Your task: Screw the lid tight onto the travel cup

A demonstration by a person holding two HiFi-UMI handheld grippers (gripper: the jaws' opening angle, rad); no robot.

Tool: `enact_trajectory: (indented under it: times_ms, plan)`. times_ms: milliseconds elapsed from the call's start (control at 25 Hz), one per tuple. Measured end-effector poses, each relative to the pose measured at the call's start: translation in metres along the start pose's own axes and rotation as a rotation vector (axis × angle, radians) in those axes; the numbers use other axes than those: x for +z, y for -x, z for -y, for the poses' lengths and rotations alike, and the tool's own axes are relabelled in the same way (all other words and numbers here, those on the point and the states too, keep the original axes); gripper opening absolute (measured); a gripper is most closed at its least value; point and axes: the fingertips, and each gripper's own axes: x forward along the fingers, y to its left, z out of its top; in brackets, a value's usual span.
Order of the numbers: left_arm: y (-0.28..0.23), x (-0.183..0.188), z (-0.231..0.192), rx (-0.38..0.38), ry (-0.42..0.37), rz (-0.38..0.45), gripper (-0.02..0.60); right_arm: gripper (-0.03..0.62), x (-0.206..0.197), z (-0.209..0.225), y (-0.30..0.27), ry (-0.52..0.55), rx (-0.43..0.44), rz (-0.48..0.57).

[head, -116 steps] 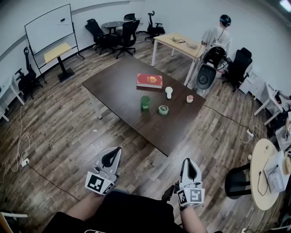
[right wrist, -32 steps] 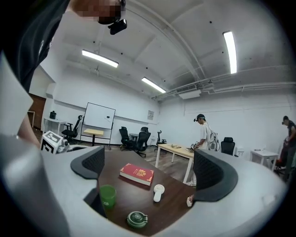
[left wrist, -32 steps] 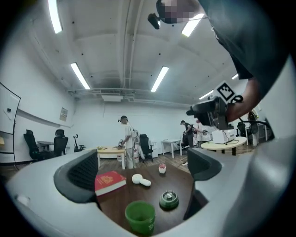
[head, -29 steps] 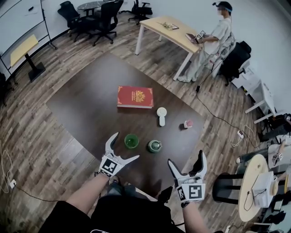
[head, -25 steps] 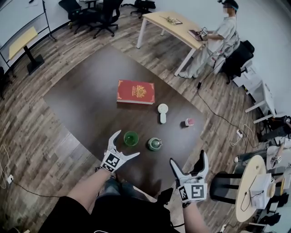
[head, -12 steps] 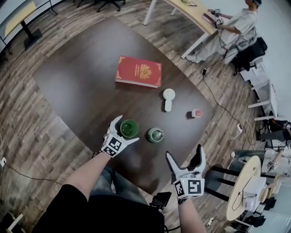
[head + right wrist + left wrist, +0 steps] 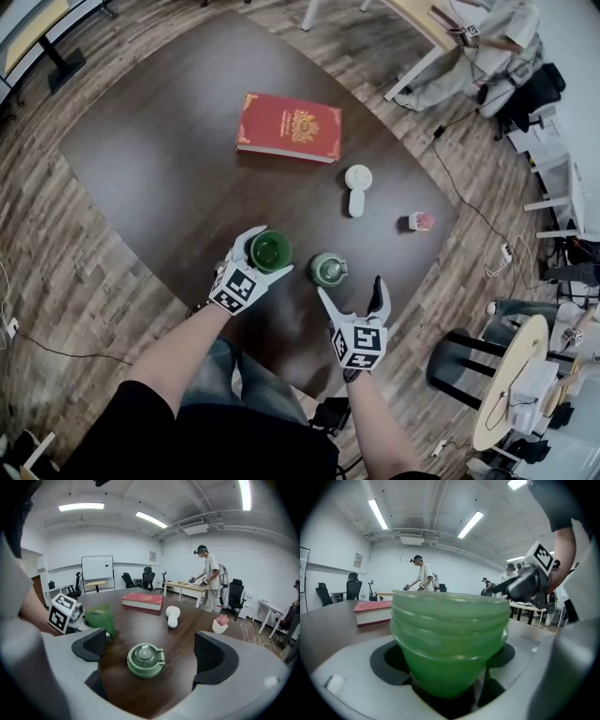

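L gripper [image 7: 269,251] jaws just closed onto green cup [image 7: 450,639], pads on its sides. R gripper [image 7: 351,289] jaws wide apart, empty; lid [image 7: 146,659] on counter [image 7: 169,169] just ahead.

The travel cup [image 7: 270,250] was clear green and the lid [image 7: 328,269] a duller green. The table [image 7: 169,169] was dark brown, the book [image 7: 289,127] red with a gold ornament. The small pot [image 7: 421,221] seemed white, with something pink in it. The floor [image 7: 56,281] showed grey-brown planks.
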Motion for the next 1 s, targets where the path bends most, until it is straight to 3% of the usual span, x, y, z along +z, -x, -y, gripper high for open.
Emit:
enact_trajectory:
  times_ms: [240,520,760,840,880,1000]
  plan:
    - [0.001,0.002,0.000,-0.003,0.002,0.004,0.408,0.597,-0.054,-0.005,-0.060,-0.006,0.017,-0.109]
    - [0.000,0.000,-0.001,-0.004,0.005,0.004,0.408,0.592,-0.079,-0.012,-0.093,0.026,0.033,-0.179]
    - [0.000,0.001,-0.002,-0.004,0.004,0.002,0.408,0.595,-0.080,-0.012,-0.094,0.016,0.039,-0.161]
    - [0.001,0.000,-0.002,-0.004,0.004,0.002,0.408,0.560,-0.079,-0.016,-0.092,0.035,0.048,-0.152]
    - [0.001,0.000,-0.001,-0.004,0.004,0.002,0.408,0.497,-0.079,-0.017,-0.090,0.043,0.051,-0.149]
    - [0.000,0.000,-0.001,-0.003,0.003,0.003,0.408,0.495,-0.079,-0.016,-0.090,0.044,0.049,-0.150]
